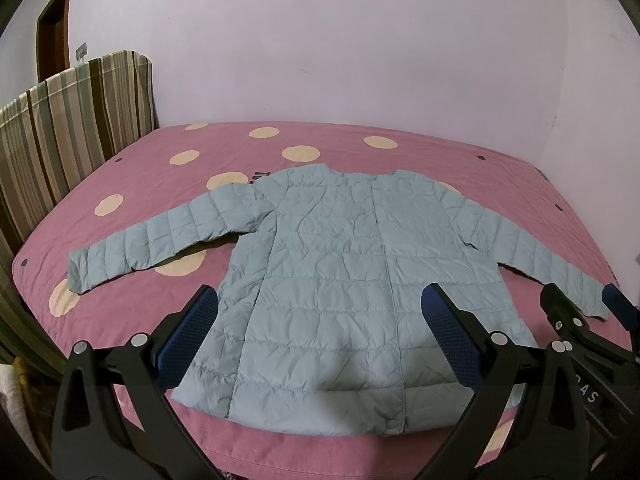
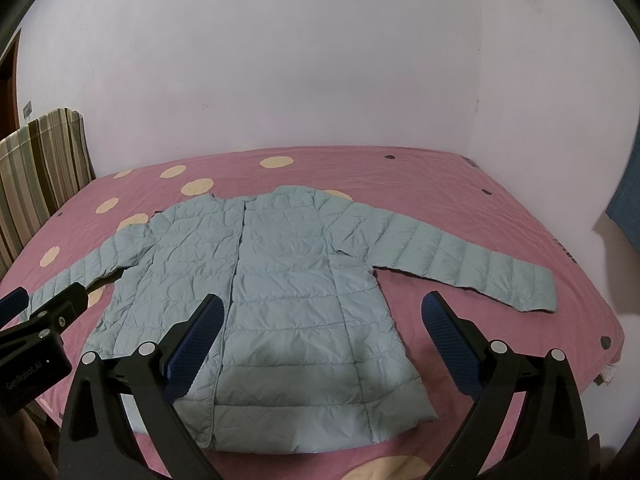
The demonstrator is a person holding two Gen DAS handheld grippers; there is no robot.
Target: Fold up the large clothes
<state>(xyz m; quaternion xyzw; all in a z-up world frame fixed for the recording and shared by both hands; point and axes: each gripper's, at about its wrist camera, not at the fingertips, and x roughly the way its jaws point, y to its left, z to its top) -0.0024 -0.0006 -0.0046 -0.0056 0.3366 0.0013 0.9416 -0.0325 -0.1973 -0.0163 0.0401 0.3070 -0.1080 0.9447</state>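
Note:
A light blue quilted jacket (image 1: 340, 264) lies flat and front up on the pink bed, both sleeves spread out to the sides. It also shows in the right wrist view (image 2: 288, 300). My left gripper (image 1: 320, 320) is open and empty, held above the jacket's lower hem. My right gripper (image 2: 324, 328) is open and empty, above the hem's right half. The right gripper's body (image 1: 580, 328) shows at the right edge of the left wrist view. The left gripper's body (image 2: 36, 344) shows at the left edge of the right wrist view.
The bed (image 1: 160, 184) has a pink sheet with cream dots. A striped headboard cushion (image 1: 64, 132) stands on the left. A plain wall (image 1: 320, 40) runs behind the bed. A brown door (image 1: 54, 24) is at far left.

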